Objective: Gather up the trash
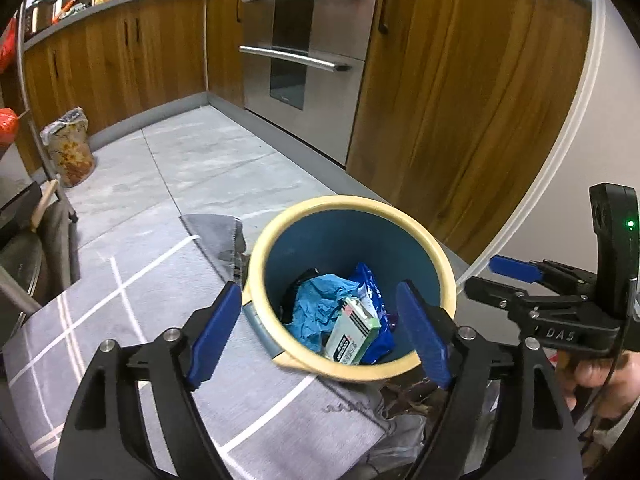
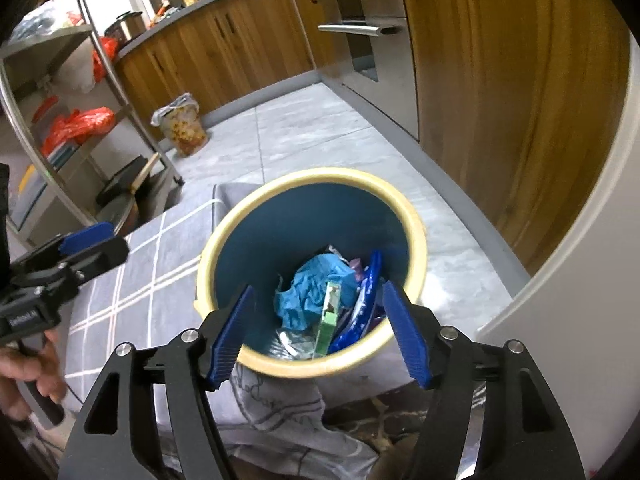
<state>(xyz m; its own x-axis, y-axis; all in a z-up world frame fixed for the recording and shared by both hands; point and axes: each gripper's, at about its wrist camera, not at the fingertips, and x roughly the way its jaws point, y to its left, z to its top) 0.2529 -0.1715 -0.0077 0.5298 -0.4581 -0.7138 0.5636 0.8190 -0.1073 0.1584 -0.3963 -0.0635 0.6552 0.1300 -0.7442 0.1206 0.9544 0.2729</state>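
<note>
A blue bin with a cream rim (image 1: 436, 256) (image 2: 416, 220) stands on the floor beside a grey checked cloth. Inside it lie a crumpled blue glove (image 1: 316, 312) (image 2: 308, 292), a green and white carton (image 1: 352, 332) (image 2: 330, 320) and a blue wrapper (image 1: 376, 304) (image 2: 366, 300). My left gripper (image 1: 320, 292) hangs open above the bin's near rim, with nothing between its blue pads (image 1: 214, 334). My right gripper (image 2: 318, 294) is also open over the bin and holds nothing. Each gripper shows at the edge of the other's view, as the right gripper (image 1: 500, 276) and the left gripper (image 2: 86, 240).
A grey cloth with white lines (image 1: 132, 320) (image 2: 132, 280) covers a low surface next to the bin. Wooden cabinets (image 1: 460, 92) and a steel oven (image 1: 308, 52) line the far side. A patterned bag (image 1: 70, 148) (image 2: 184, 128) stands on the tiled floor. A metal shelf rack (image 2: 60, 100) stands at left.
</note>
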